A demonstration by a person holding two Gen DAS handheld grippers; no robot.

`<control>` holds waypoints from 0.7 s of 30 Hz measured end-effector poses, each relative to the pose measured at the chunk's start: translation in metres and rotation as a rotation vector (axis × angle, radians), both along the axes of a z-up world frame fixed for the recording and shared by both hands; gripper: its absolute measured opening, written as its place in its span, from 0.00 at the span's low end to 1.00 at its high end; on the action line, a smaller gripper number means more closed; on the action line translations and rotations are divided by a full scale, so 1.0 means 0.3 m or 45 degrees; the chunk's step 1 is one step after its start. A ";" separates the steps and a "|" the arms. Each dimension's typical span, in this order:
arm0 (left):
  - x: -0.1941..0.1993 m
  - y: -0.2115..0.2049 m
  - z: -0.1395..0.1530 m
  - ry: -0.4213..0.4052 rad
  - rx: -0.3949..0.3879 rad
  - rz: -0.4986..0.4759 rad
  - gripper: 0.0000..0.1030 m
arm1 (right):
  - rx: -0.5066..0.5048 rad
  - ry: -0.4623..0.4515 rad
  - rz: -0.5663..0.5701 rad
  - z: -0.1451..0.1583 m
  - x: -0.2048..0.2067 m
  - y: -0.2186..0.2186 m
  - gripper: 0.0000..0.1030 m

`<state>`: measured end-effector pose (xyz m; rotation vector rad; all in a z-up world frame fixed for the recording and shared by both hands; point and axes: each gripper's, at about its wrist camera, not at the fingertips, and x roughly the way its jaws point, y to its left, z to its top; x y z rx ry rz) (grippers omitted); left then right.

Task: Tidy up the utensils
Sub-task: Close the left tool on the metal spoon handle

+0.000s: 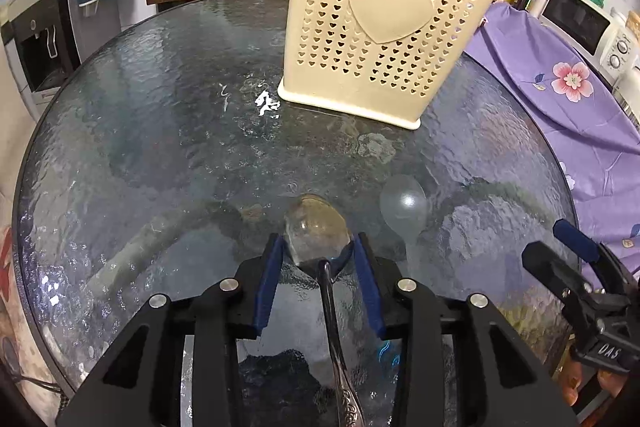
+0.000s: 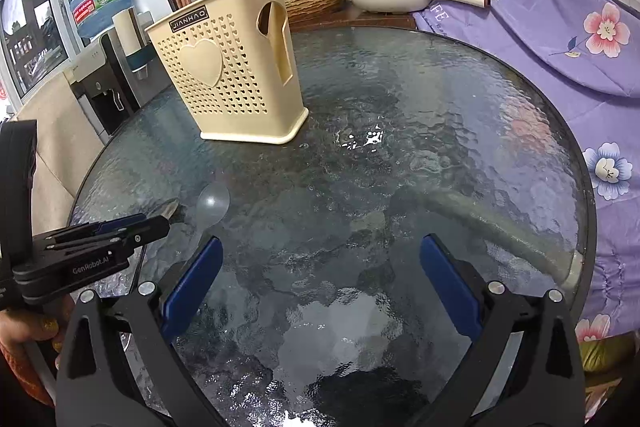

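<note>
Left hand-held gripper pinching metal spoon bowl (right hand-held gripper spread) over glass table

Between my left gripper and the cream utensil holder far ahead, the glass table lies open. A clear plastic spoon lies just right of my left fingers, narrowing that side. My right gripper has bare glass ahead. Purple floral cloth walls the table's right edge.
</note>
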<state>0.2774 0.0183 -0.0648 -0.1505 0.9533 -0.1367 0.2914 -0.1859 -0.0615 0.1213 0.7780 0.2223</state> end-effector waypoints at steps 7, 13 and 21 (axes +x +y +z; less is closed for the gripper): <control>0.011 -0.038 -0.001 -0.012 0.106 -0.005 0.37 | -0.007 0.003 0.012 0.003 0.004 0.013 0.94; 0.033 -0.054 -0.004 -0.007 0.192 -0.030 0.37 | -0.011 0.012 0.010 -0.002 0.003 0.013 0.94; 0.040 -0.031 -0.001 -0.021 0.146 -0.040 0.35 | -0.029 0.027 0.031 -0.005 0.014 0.034 0.94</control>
